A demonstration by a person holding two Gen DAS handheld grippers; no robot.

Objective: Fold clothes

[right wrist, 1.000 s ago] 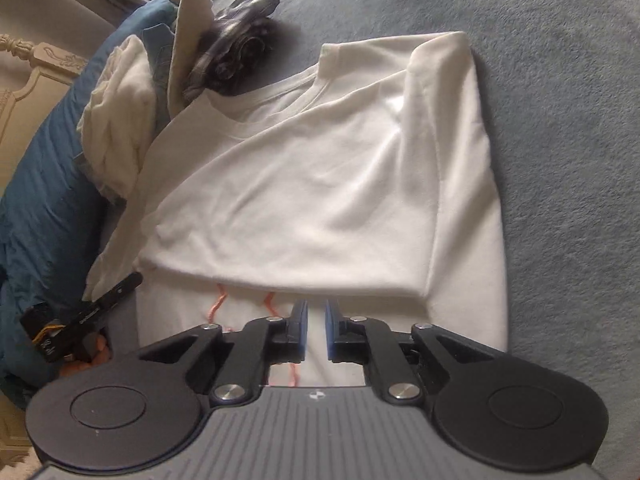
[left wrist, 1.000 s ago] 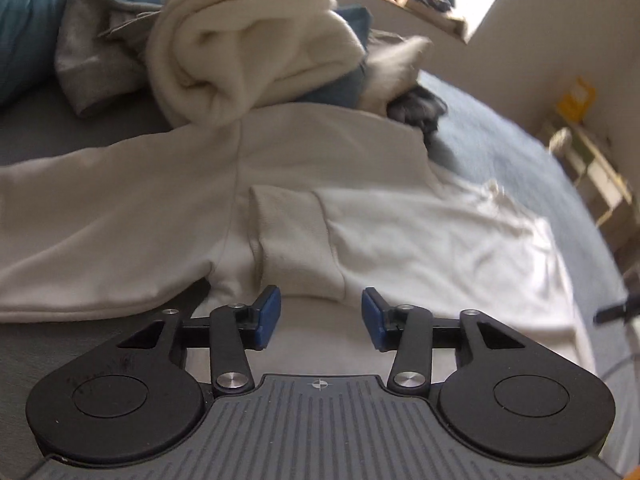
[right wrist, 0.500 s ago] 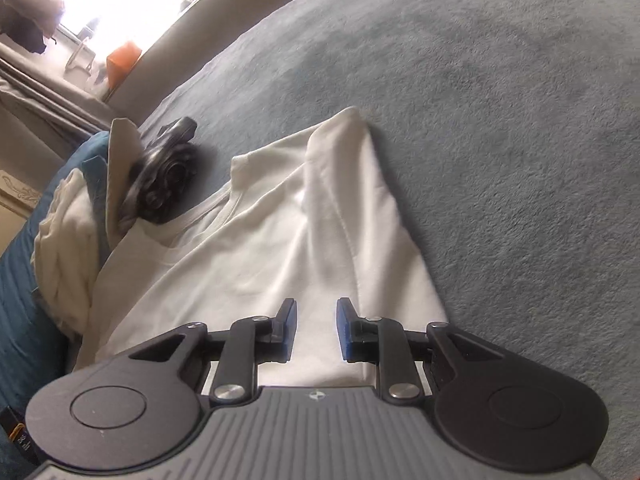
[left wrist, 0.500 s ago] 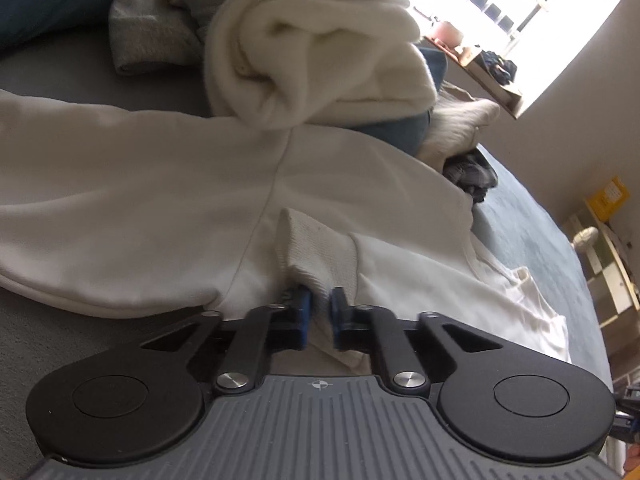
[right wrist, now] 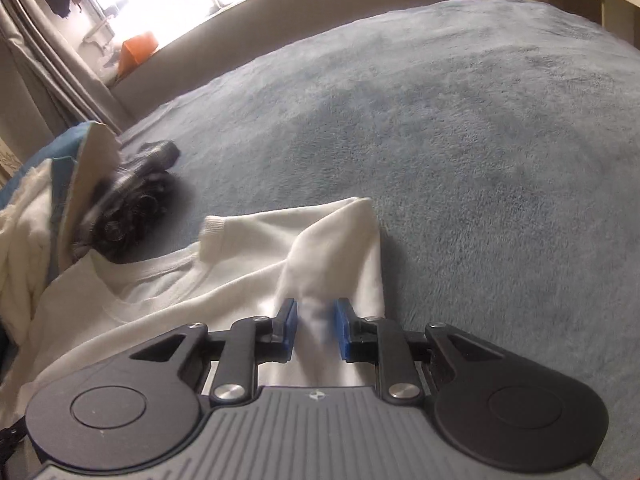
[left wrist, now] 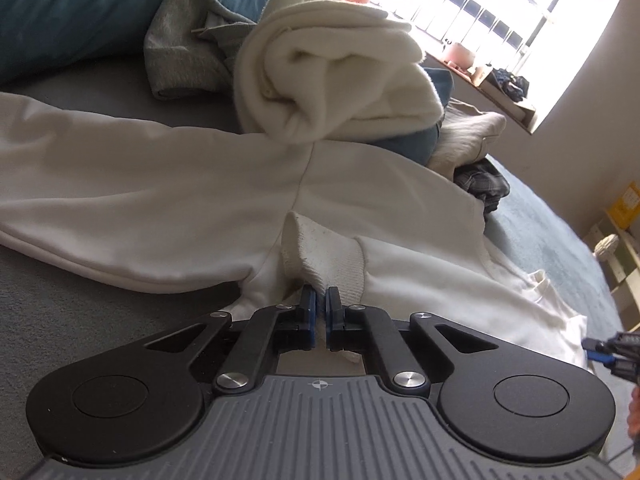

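White sweatshirt (left wrist: 360,184) lies spread on the grey bed (right wrist: 460,120), clothes pile (left wrist: 336,76) at 12 o'clock; left gripper (left wrist: 319,304) jaws clamped on the ribbed cuff (left wrist: 332,256); right gripper (right wrist: 314,320) jaws slightly apart, fabric between them, grip unclear; pinch fully before lifting, carry the sleeve across flat.

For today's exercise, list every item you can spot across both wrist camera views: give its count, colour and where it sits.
white sweatshirt: one, spread flat on the bed, ribbed cuff folded onto its body
cream fleece: one, bundled behind the sweatshirt
grey garment: one, beside the fleece
dark checked garment: one, crumpled past the collar
bed cover: one, grey-blue
left claw: one, black with blue pads, shut on the cuff
right claw: one, open, astride a raised fold of the sweatshirt
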